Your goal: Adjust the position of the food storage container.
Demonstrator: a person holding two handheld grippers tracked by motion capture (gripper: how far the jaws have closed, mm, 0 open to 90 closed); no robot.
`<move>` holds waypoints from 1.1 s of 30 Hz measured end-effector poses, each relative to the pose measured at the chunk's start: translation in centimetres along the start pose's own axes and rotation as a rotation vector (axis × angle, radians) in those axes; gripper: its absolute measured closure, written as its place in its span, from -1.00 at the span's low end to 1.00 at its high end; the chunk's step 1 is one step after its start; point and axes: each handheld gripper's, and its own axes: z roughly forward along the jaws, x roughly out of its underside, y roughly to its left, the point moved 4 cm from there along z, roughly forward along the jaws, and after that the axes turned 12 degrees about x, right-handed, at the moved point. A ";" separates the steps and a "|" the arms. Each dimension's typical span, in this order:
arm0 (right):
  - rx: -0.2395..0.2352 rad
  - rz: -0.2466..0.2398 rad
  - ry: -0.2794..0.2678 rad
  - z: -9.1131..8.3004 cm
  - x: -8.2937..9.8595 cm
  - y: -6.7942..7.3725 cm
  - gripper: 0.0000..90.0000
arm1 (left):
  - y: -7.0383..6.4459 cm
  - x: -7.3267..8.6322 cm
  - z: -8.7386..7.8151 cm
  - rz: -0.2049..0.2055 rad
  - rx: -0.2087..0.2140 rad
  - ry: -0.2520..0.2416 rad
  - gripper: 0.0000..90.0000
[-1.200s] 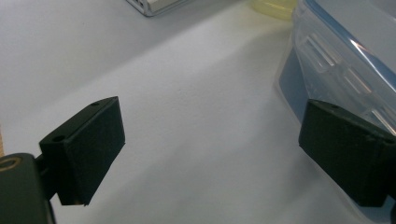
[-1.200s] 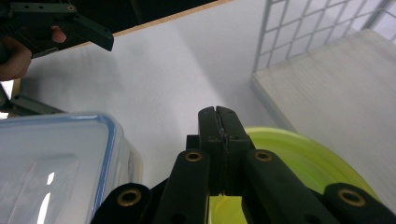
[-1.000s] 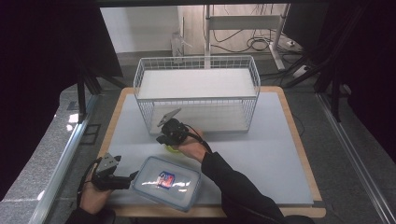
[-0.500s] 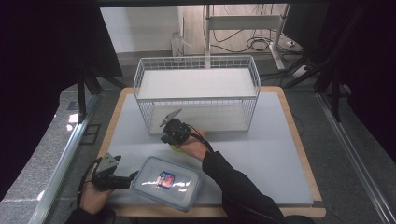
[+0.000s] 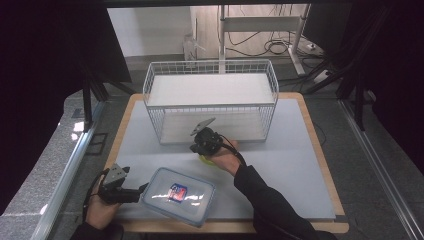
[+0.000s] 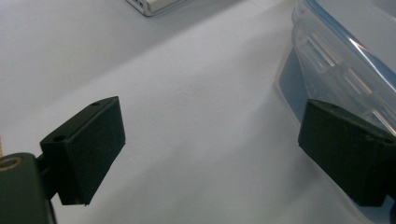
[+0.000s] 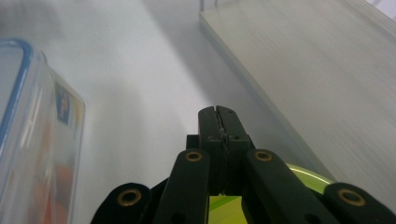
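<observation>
From above, the left gripper [image 5: 136, 194] lies near the front left corner of the table [image 5: 300, 165] with its tips just at the left side of the clear plastic box [image 5: 178, 195], while the right gripper [image 5: 198, 145] sits near the middle of the table, just in front of the white wire basket [image 5: 210, 100], with a yellow-green thing [image 5: 206, 160] under the hand. In the left gripper view the two black jaws are wide apart with bare table between them, and the clear plastic box [image 6: 345, 60] is right by one jaw. In the right gripper view the jaws are pressed together with a thin thread-like line between them, a yellow-green thing [image 7: 308, 176] shows just below them, the box [image 7: 37, 135] is off to one side, and I cannot tell if the jaws pinch the yellow-green thing.
</observation>
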 end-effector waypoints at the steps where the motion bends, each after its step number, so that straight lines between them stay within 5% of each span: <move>1: 0.004 0.008 0.002 -0.3 0.3 -0.2 1.00 | 0.0 0.0 0.0 0.000 -0.001 0.001 -0.84; 33: 0.152 0.183 0.060 -9.8 11.5 -6.3 1.00 | 0.0 0.0 0.3 0.007 -0.005 0.020 -0.84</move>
